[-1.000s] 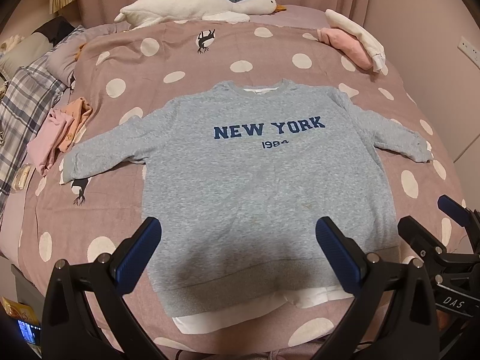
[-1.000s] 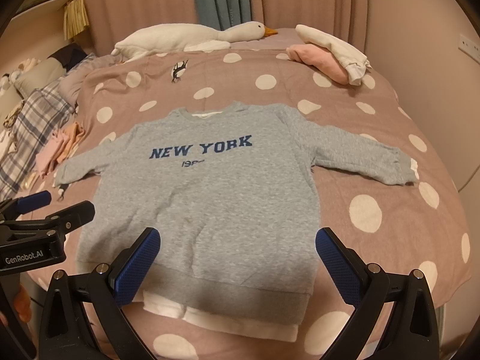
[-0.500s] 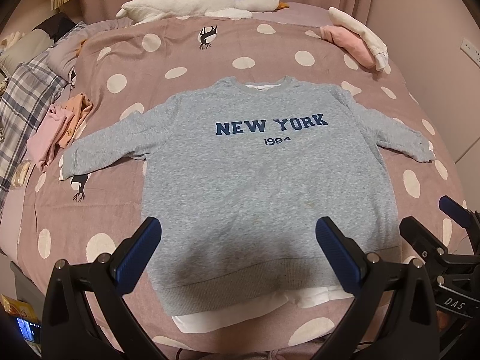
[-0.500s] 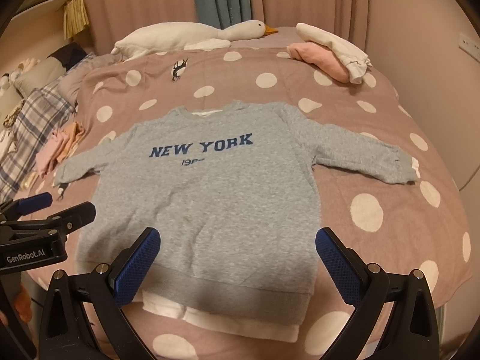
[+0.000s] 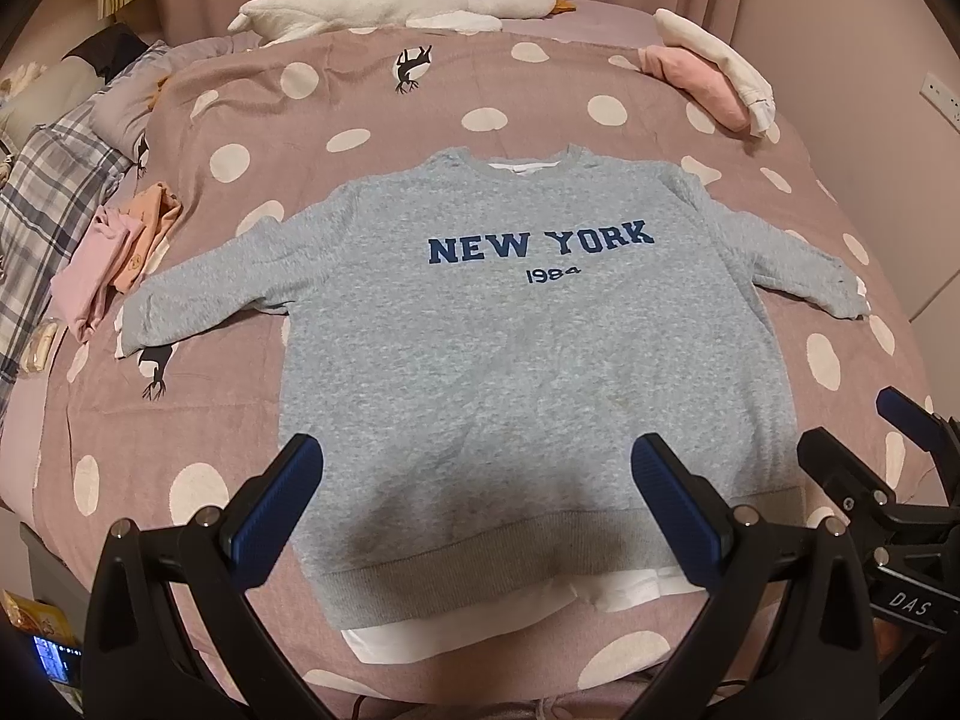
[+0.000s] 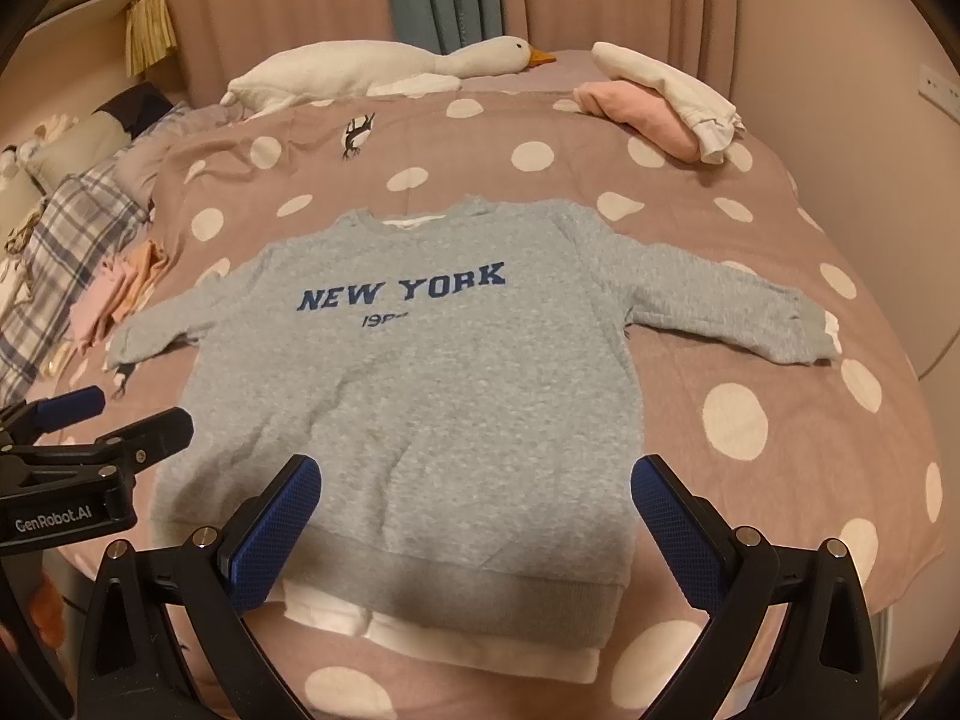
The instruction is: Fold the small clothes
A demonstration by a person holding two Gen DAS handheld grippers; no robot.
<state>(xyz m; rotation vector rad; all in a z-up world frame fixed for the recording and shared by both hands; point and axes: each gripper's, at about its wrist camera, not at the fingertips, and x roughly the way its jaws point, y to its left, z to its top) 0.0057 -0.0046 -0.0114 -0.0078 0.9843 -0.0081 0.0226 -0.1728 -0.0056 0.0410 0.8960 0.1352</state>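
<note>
A grey "NEW YORK 1984" sweatshirt (image 5: 528, 360) with a white hem lies flat and face up on the polka-dot bed, both sleeves spread out; it also shows in the right wrist view (image 6: 420, 396). My left gripper (image 5: 477, 510) is open and empty, hovering above the sweatshirt's hem. My right gripper (image 6: 474, 516) is open and empty, above the hem towards its right side. Each gripper shows at the edge of the other's view: the right one (image 5: 888, 444) and the left one (image 6: 90, 420).
Folded pink and orange clothes (image 5: 114, 258) lie at the bed's left, beside a plaid blanket (image 5: 42, 192). A pink and white garment pile (image 5: 714, 78) sits at the far right. A goose plush (image 5: 384, 3) lies at the head. The bed's front edge is just below the hem.
Both views have shifted slightly; the left gripper has risen or tilted a little, so the sweatshirt sits lower in its view. The sweatshirt has not moved. Both grippers stay open.
</note>
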